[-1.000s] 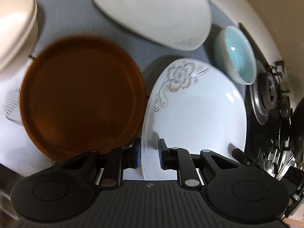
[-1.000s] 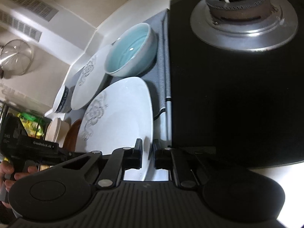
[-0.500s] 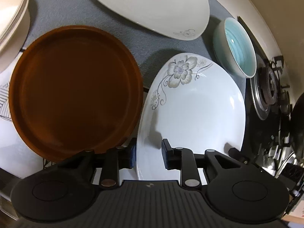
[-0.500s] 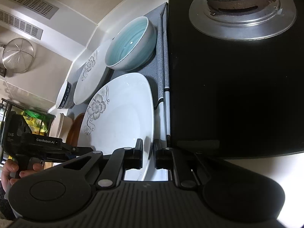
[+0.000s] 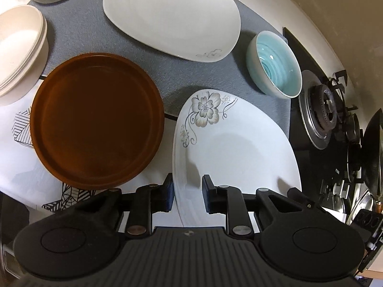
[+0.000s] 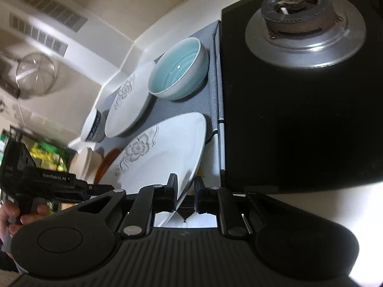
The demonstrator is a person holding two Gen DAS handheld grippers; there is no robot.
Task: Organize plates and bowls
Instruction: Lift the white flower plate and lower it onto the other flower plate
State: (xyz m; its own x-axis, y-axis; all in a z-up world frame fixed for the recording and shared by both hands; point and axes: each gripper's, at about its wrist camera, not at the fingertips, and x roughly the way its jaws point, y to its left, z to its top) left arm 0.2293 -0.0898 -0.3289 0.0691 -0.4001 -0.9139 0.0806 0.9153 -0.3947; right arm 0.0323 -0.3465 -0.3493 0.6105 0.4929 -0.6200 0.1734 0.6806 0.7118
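With both grippers straddling the flowered plate [image 5: 235, 153] near the hob [image 6: 299, 100], left gripper [image 5: 187, 195] sits half-open on its near-left rim, right gripper [image 6: 186, 195] narrow-gapped around its near-right edge.

Brown plate [image 5: 95, 122], floral white plate [image 5: 234, 148], blue bowl [image 5: 275, 64].

A: Any lettering legible?
B: "GenRobot.AI", white on the black body of the left tool [image 6: 55, 181], seen from the right wrist; a smaller mark beside it is too blurred to read.
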